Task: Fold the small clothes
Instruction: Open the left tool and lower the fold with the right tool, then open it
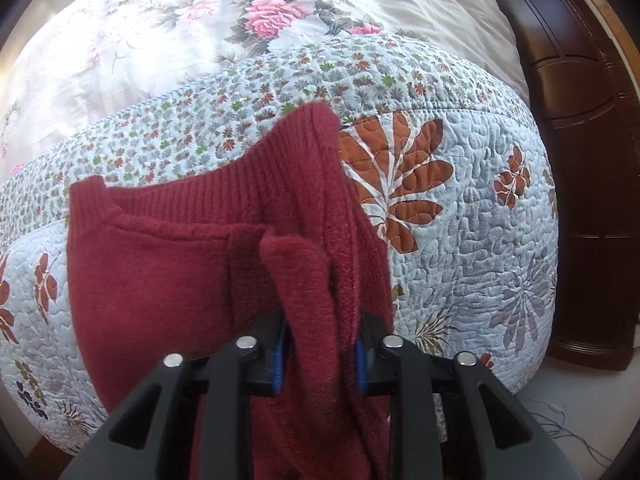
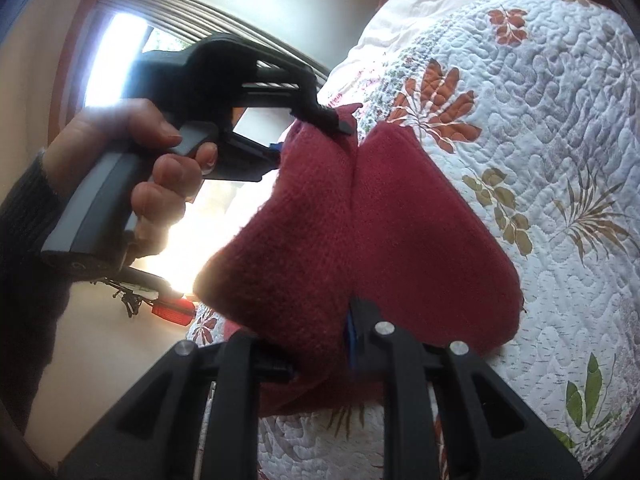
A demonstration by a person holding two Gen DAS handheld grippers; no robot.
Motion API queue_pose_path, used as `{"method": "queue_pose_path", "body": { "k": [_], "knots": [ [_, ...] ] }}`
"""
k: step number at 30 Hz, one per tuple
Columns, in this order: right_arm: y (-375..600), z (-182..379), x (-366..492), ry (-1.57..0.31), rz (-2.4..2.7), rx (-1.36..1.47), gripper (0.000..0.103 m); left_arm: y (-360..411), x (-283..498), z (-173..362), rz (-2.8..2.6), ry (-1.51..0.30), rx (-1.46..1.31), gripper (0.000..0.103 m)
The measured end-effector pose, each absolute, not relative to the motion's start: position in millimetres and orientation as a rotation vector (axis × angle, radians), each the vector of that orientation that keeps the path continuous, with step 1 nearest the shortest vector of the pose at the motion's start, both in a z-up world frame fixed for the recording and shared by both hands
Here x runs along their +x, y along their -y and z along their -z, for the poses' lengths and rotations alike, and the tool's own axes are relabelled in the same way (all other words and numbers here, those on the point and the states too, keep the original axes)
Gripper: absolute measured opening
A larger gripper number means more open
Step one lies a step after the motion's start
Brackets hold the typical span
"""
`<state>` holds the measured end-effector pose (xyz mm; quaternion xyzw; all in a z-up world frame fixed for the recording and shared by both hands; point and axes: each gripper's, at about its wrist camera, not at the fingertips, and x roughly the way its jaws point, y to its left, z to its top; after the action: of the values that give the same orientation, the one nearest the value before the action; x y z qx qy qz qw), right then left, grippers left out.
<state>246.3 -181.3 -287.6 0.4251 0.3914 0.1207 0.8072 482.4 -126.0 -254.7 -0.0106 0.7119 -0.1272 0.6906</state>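
A small dark red knitted garment [image 1: 168, 280] lies on the quilted bedspread [image 1: 460, 220], its ribbed neckline toward the far side. My left gripper [image 1: 320, 360] is shut on a bunched fold of the red knit, which rises between the blue pads. In the right wrist view the same red garment [image 2: 420, 240] is lifted and folded over itself above the quilt [image 2: 540, 140]. My right gripper [image 2: 320, 344] is shut on its near edge. The left gripper [image 2: 316, 120] appears there too, held by a person's hand [image 2: 160, 160], clamped on the garment's far corner.
A floral duvet [image 1: 200, 32] lies bunched beyond the quilt. A dark wooden cabinet [image 1: 580, 160] stands at the right of the bed. A bright window [image 2: 116, 52] and a red object [image 2: 172, 312] on the floor show past the bed's edge.
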Motion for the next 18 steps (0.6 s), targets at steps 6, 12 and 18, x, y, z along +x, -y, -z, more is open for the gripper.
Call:
{"method": "queue_pose_path", "body": {
  "k": [6, 12, 18],
  "knots": [
    [203, 327, 241, -0.907, -0.333, 0.996, 0.036, 108, 474, 223, 0.446, -1.479, -0.209, 0.055],
    [230, 309, 241, -0.925, -0.518, 0.906, 0.049, 43, 416, 182, 0.533, -1.355, -0.204, 0.065],
    [250, 261, 251, -0.942, -0.617, 0.639, 0.053, -14, 338, 181, 0.57, -1.315, -0.186, 0.069]
  ]
}}
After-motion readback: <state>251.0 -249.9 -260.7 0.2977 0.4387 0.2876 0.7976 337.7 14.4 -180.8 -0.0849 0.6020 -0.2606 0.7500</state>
